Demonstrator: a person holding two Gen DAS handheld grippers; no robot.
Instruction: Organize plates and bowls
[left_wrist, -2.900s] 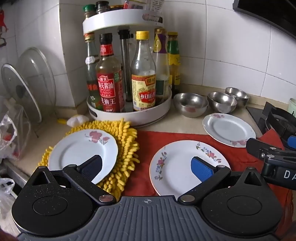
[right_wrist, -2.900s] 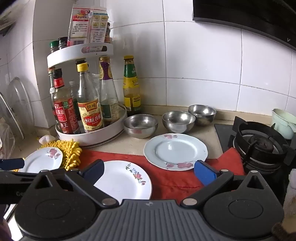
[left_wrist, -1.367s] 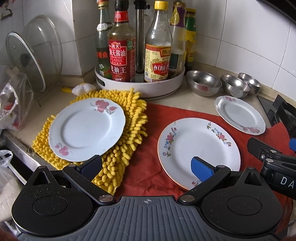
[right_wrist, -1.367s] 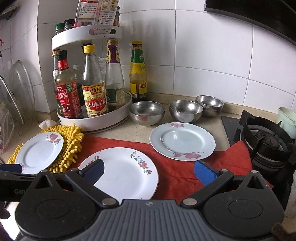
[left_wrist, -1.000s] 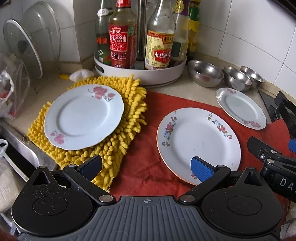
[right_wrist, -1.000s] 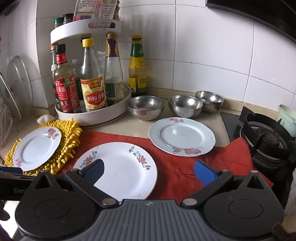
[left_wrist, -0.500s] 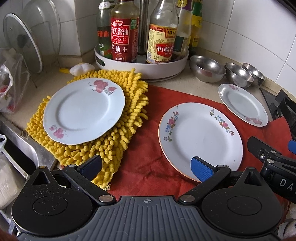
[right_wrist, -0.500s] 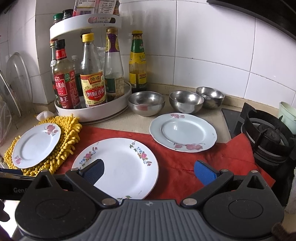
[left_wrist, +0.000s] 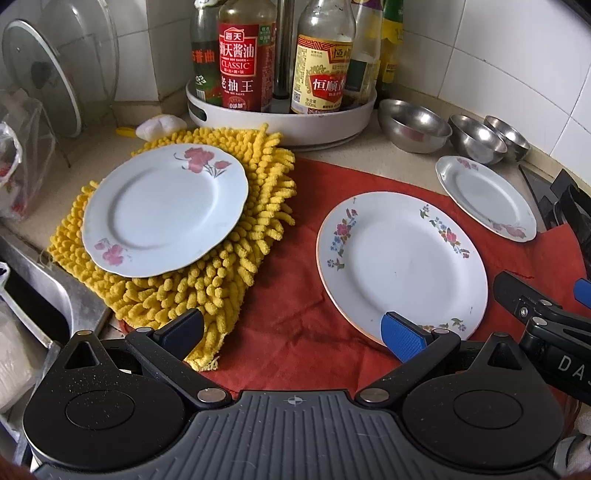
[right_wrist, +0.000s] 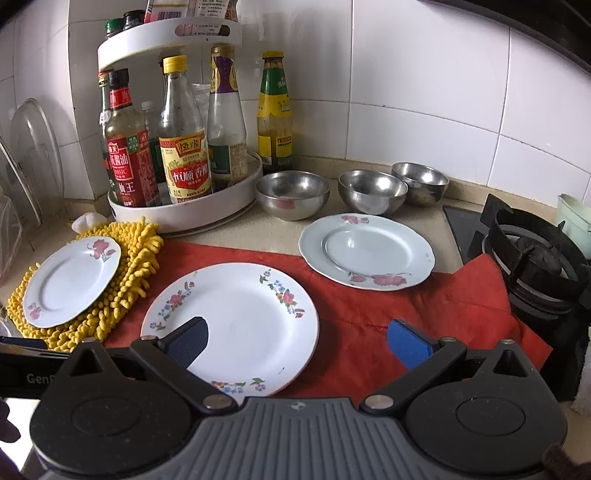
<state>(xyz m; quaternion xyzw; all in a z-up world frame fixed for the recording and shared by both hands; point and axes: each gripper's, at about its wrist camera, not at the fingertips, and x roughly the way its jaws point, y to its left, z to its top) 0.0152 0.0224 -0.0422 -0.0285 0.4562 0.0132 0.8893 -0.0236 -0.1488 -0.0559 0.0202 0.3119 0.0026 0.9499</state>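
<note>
Three flowered white plates lie on the counter. A small plate (left_wrist: 162, 210) (right_wrist: 70, 282) rests on a yellow chenille mitt (left_wrist: 229, 277). A large plate (left_wrist: 402, 262) (right_wrist: 236, 325) lies on the red cloth (left_wrist: 295, 332). Another small plate (left_wrist: 485, 197) (right_wrist: 365, 251) lies at the cloth's back right. Three steel bowls (right_wrist: 291, 194) (right_wrist: 373, 190) (right_wrist: 419, 182) stand in a row behind it. My left gripper (left_wrist: 291, 330) is open and empty, above the cloth between mitt and large plate. My right gripper (right_wrist: 299, 339) is open and empty over the large plate's near right edge.
A white two-tier turntable (right_wrist: 184, 214) with sauce bottles stands at the back. Glass lids (left_wrist: 44, 74) lean in a rack at the left, next to a sink edge (left_wrist: 44, 288). A gas burner (right_wrist: 535, 258) is on the right.
My left gripper has moved forward and tilted down, so the plates fill more of its view. The right gripper has drifted slightly forward. The plates and bowls have not moved.
</note>
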